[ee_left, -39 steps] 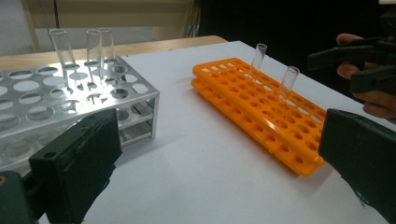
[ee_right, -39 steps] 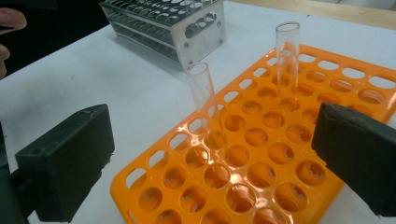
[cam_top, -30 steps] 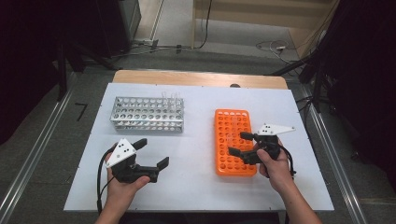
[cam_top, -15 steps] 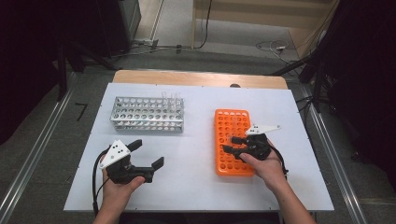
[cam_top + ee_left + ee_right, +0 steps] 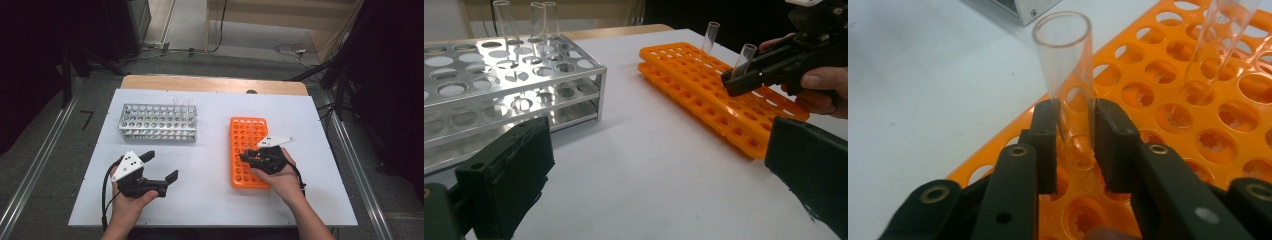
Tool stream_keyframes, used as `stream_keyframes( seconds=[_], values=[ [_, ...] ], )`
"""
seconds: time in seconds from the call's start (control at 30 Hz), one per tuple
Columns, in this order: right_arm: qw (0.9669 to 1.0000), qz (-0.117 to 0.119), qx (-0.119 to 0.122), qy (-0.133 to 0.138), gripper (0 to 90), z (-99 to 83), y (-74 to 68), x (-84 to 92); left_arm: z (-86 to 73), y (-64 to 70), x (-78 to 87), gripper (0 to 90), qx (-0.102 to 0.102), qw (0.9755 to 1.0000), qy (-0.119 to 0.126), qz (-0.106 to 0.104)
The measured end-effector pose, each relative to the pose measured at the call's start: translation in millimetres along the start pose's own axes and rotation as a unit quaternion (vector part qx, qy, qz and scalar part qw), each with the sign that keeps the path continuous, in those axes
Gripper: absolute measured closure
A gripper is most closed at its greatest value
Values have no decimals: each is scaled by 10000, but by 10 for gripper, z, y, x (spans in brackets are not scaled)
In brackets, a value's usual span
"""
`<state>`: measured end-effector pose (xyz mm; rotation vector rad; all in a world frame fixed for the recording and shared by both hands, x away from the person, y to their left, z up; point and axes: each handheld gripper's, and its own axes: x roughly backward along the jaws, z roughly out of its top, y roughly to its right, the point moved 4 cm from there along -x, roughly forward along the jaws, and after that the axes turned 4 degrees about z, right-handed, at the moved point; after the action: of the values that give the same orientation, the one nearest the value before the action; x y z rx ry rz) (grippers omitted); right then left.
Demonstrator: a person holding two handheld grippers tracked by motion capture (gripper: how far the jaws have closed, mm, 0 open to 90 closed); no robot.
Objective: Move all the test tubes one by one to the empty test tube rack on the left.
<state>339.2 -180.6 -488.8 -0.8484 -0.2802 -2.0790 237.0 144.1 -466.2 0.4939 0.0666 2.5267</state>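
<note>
The fingers [image 5: 1075, 145] of the right gripper have just been closed on a glass tube [image 5: 1070, 85] seated in the orange rack [image 5: 240, 175] toward the counter's right edge. Grasped, not yet lifted; its long axis is near upright, mouth up. The left gripper [image 5: 160, 172] is held wide open, empty.

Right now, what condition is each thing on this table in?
Right gripper: jaws just closed, shut on a clear test tube standing in the orange rack.
Second test tube: standing in the orange rack, untouched.
Left gripper: open, holding nothing.
Metal rack: upright, a few clear tubes at one end.
</note>
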Motion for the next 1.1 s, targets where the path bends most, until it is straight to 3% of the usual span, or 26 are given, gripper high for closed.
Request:
stream_keyframes(
  seconds=[0.37, 0.73, 1.1],
  values=[
    [9999, -69, -102, 88, 737, -5, 12, 23, -5, 1, -3, 0, 3, 10000, -4, 33],
    [9986, -76, -119, 501, 737, 71, 6, 195, 6, 26, -3, 0, -31, 10000, 5, 2],
    [9959, 182, -16, 884, 737, 205, -123, 419, 29, 46, 12, 0, -43, 10000, 65, -10]
  ],
)
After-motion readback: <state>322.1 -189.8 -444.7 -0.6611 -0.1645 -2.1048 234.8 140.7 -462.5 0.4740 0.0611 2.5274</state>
